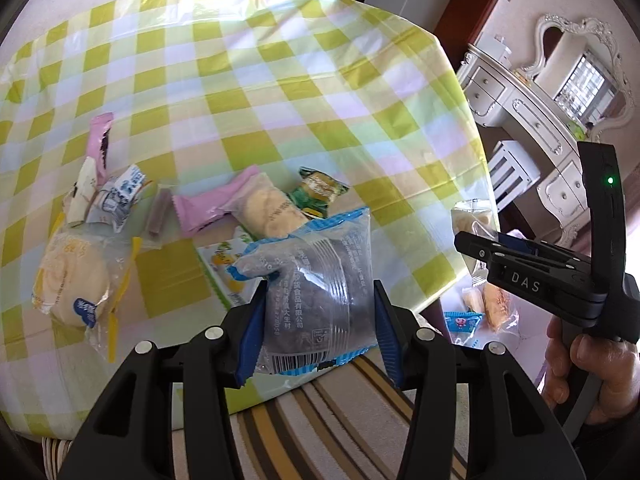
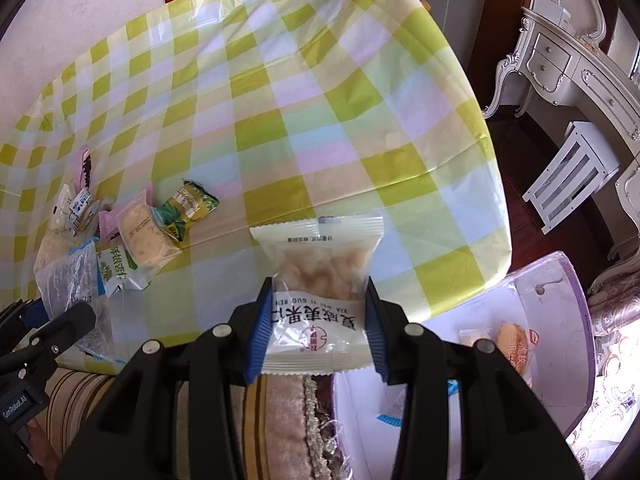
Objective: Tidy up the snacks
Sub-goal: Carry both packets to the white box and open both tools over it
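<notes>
Both hands are carrying a snack off the counter (image 2: 360, 92) at once, so the step in hand looks like the transfer from the loose pile toward the pale box (image 2: 560, 360) at the lower right of the right wrist view, where one round pastry (image 2: 513, 345) is already lying. The left gripper (image 1: 320, 320) is clamping a clear, blue-edged packet (image 1: 316, 280) with a dark filling, its blue pads pressing the packet's two sides at the lower centre of the frame. The right gripper (image 2: 316, 320) is squeezing a white packet (image 2: 320, 280) of pale pieces in the same way, low in its own view (the jaws on each are standing partly apart, only as wide as the packet between them). The remaining snacks (image 1: 160, 216) are lying in a cluster at the left of the counter. The next move probably calls for swinging each packet over the box and letting go there, without the two grippers crowding each other.
</notes>
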A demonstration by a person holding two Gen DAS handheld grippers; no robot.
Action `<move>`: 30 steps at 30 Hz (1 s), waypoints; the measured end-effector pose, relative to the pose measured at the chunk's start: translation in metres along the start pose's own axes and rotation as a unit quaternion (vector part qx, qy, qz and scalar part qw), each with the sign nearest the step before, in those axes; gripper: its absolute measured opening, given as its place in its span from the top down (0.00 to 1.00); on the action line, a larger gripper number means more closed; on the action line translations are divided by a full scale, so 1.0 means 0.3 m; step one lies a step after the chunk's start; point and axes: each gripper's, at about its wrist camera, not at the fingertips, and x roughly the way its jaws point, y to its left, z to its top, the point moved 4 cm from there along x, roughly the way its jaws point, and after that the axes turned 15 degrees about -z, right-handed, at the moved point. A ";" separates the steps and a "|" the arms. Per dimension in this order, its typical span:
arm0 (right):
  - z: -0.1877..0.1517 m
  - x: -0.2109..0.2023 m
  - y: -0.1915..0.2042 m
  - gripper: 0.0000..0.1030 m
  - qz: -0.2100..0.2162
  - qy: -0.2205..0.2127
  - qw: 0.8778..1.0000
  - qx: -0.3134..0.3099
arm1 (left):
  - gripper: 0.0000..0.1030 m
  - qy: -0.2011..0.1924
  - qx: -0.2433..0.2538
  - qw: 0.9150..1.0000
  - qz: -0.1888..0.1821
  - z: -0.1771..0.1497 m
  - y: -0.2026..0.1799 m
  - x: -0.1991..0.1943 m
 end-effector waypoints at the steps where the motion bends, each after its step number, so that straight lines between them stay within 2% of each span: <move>1: -0.003 0.002 -0.025 0.59 -0.003 0.000 1.000 0.006 | 0.53 0.006 0.008 1.000 -0.005 0.002 -0.024 0.015; 5: -0.025 0.018 -0.122 0.59 -0.015 0.005 1.000 0.025 | 0.53 0.032 0.045 0.998 -0.031 0.012 -0.131 0.077; 9: -0.051 0.044 -0.216 0.59 -0.027 0.014 0.998 0.048 | 0.53 0.070 0.090 0.992 -0.055 0.011 -0.238 0.159; 18: -0.131 0.109 -0.373 0.59 -0.047 0.038 0.995 0.079 | 0.53 0.175 0.170 0.965 -0.100 -0.047 -0.433 0.357; 26: -0.205 0.196 -0.438 0.59 -0.051 0.070 0.992 0.094 | 0.53 0.250 0.216 0.937 -0.110 -0.120 -0.537 0.493; 30: -0.228 0.234 -0.440 0.59 -0.047 0.084 0.991 0.095 | 0.53 0.269 0.218 0.932 -0.108 -0.137 -0.539 0.540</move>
